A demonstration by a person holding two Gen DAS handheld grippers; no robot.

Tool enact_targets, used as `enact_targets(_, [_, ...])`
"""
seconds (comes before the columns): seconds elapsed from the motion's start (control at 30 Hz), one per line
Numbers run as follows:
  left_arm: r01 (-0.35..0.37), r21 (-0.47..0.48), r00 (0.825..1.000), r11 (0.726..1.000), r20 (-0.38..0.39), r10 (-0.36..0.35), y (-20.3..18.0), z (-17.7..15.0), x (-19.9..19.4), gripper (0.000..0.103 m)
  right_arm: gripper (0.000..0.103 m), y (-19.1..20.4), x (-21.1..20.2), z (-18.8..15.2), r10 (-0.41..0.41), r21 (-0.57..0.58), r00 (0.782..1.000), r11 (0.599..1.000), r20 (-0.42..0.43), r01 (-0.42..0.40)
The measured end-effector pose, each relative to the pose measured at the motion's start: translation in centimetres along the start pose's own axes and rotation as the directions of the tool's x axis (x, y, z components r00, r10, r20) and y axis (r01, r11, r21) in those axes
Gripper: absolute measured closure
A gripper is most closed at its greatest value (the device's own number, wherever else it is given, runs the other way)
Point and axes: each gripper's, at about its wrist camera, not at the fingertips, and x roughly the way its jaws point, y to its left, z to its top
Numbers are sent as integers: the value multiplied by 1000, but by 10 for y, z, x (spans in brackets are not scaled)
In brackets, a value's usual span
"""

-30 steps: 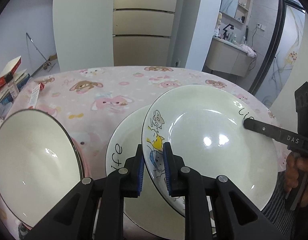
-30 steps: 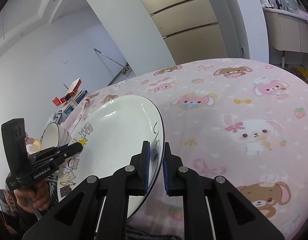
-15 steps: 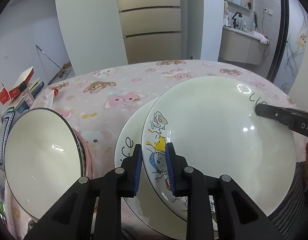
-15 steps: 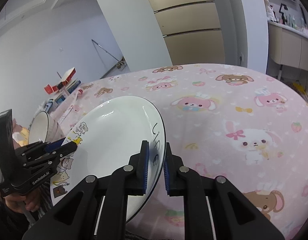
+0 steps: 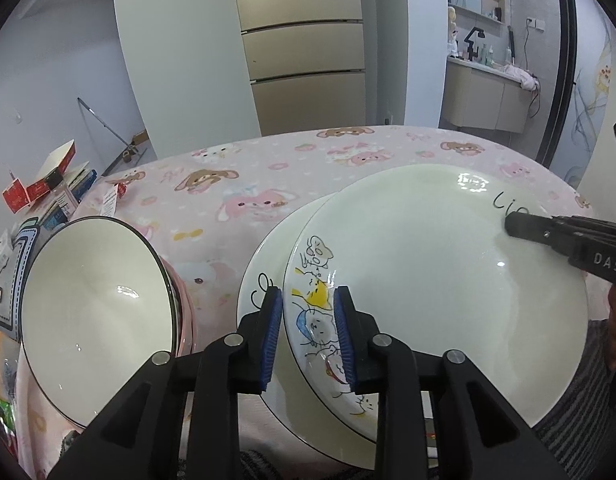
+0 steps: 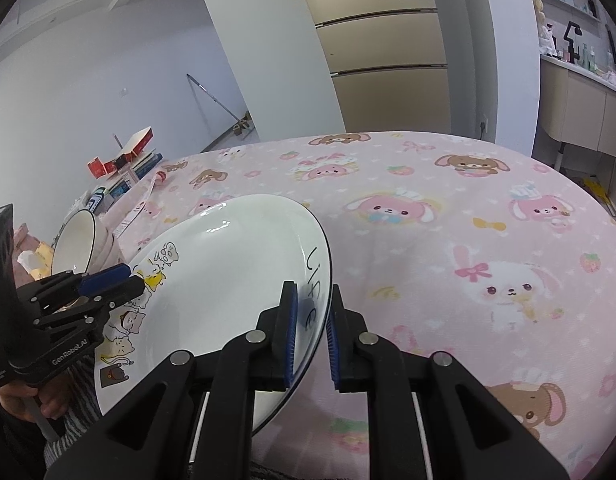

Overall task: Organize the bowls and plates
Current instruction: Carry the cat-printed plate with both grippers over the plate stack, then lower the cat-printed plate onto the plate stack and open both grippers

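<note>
Hovering just above the lower white plate (image 5: pixel 260 280), the glossy cartoon-printed white plate (image 5: pixel 428 280) sits clenched in the right gripper (image 6: pixel 310 330), while the left gripper (image 5: pixel 308 334) is opening off its opposite rim.

We saw a bench (image 6: pixel 448 208) draped in pink cartoon-animal cloth, a white plate (image 5: pixel 260 280) lying flat on it near the front edge, a dark-rimmed white bowl (image 5: pixel 96 304) tilted at its left, the far half bare

glossy glazed plate (image 5: pixel 440 272) and bowl (image 5: pixel 96 300); matt printed cloth (image 6: pixel 448 220).
</note>
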Motion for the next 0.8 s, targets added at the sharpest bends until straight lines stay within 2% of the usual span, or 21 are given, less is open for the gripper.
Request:
enact_targets(0.07, [-5,3,1000,1000,13,5,-1,0,-3,72,89,3,0,-1,-16,-12,1000,1000,1,16])
enact_targets(0.1, [-11,7,1000,1000,22,11,-2,0,-6,63,89,5,0,-1,-26,-21,1000,999,2,26])
enact_targets(0.13, [-17,13,999,1000,34,16,-3,0,-8,40,89,7,0,-1,-35,-31,999,999,1,35])
enact_targets(0.2, [-6,25,998,1000,61,5,-5,0,-14,19,88,11,2,-1,-46,-51,999,998,-3,46])
enact_targets(0.3, [-3,46,996,999,90,-1,-9,0,-20,19,87,18,4,-2,-72,-88,997,994,-8,71])
enact_targets(0.5, [4,59,997,998,81,-9,-11,1,-18,13,86,28,10,-5,-87,-145,996,986,-32,81])
enact_targets(0.57, [8,56,997,998,75,-12,-11,1,-17,8,86,38,13,-8,-125,-200,991,973,-41,115])
enact_targets(0.6, [9,53,997,999,73,-13,-10,1,-17,2,85,43,14,-8,-153,-226,988,964,-36,142])
enact_targets(0.67, [12,51,997,999,78,-16,-10,1,-17,0,85,48,14,-10,-183,-254,983,952,-27,170])
enact_targets(0.8, [10,59,997,998,76,-15,-11,0,-17,0,85,40,13,-9,-149,-223,988,965,-34,137])
